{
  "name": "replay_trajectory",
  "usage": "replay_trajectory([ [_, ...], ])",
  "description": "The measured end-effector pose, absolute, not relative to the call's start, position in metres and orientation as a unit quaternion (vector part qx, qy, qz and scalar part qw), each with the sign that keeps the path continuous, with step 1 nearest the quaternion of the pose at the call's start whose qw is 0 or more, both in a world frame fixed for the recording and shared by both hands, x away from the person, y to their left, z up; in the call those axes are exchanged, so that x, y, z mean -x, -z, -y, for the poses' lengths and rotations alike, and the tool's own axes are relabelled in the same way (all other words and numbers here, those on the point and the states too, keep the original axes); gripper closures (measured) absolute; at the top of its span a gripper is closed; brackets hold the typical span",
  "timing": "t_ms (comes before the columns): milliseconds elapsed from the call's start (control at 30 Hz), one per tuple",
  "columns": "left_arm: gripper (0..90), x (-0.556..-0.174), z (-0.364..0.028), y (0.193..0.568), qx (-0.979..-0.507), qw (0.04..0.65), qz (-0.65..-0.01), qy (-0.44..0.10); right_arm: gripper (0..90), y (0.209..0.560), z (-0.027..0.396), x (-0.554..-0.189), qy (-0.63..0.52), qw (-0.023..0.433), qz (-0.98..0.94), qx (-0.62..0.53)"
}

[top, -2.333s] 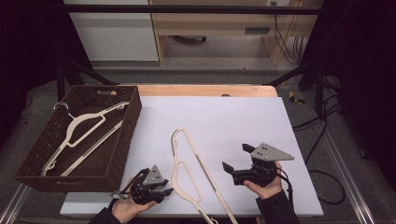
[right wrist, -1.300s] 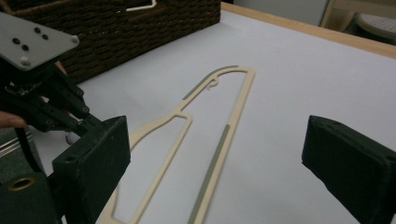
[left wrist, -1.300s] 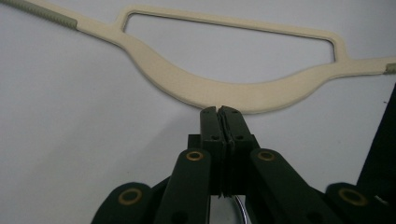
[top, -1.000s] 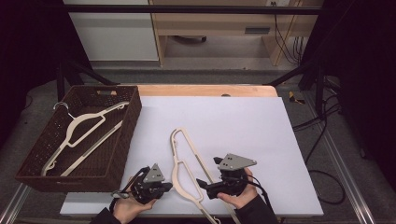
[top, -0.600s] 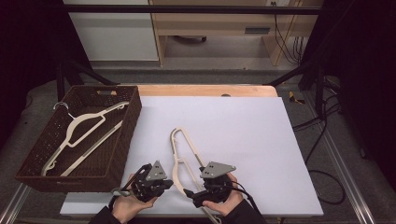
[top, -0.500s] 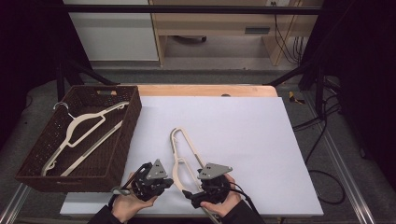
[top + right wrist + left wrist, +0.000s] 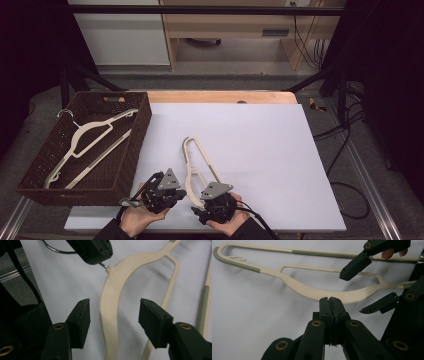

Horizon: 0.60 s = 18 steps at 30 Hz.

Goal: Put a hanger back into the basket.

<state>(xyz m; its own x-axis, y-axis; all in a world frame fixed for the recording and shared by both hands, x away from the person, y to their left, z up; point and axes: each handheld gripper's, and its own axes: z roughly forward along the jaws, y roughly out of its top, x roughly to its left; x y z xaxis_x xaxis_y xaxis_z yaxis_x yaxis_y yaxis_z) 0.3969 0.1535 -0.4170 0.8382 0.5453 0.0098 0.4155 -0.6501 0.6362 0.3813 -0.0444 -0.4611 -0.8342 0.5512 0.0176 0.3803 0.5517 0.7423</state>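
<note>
Cream hanger [image 7: 196, 165] flat on white counter [image 7: 270, 150], near front edge, hook end toward left gripper [image 7: 161, 192]. Left gripper fingers [image 7: 325, 307] pressed together, tips at hanger's curved neck edge; whether anything sits between them, cannot tell. Right gripper [image 7: 113, 320] fingers [image 7: 81, 320] spread wide, hanger's broad shoulder between them, neither pad touching. Both grippers held in hands at front of counter, just beside each other. Second cream hanger [image 7: 90, 145] lies in dark wicker basket [image 7: 135, 155] at counter's left.

The cream hanger [image 7: 312, 291] looks matt textured plastic with ribbed grips; the basket [image 7: 135, 150] is dark wicker.
</note>
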Motion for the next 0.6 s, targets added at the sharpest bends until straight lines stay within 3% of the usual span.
replay_trajectory([
  [200, 88.7, -0.3969, -0.1540, 0.4182, -0.904, 0.319, -0.265, -0.100, 62.3, 0.4639, 0.0411, -0.3812, -0.376, 0.111, -0.882, -0.261],
  [400, 88.7, -0.3968, -0.1540, 0.4203, -0.903, 0.320, -0.269, -0.097, 72.7, 0.4662, 0.0380, -0.3802, -0.368, 0.105, -0.887, -0.258],
  [600, 87.7, -0.3979, -0.1573, 0.4179, -0.901, 0.332, -0.260, -0.097, 74.0, 0.4641, 0.0393, -0.3798, -0.370, 0.108, -0.886, -0.258],
])
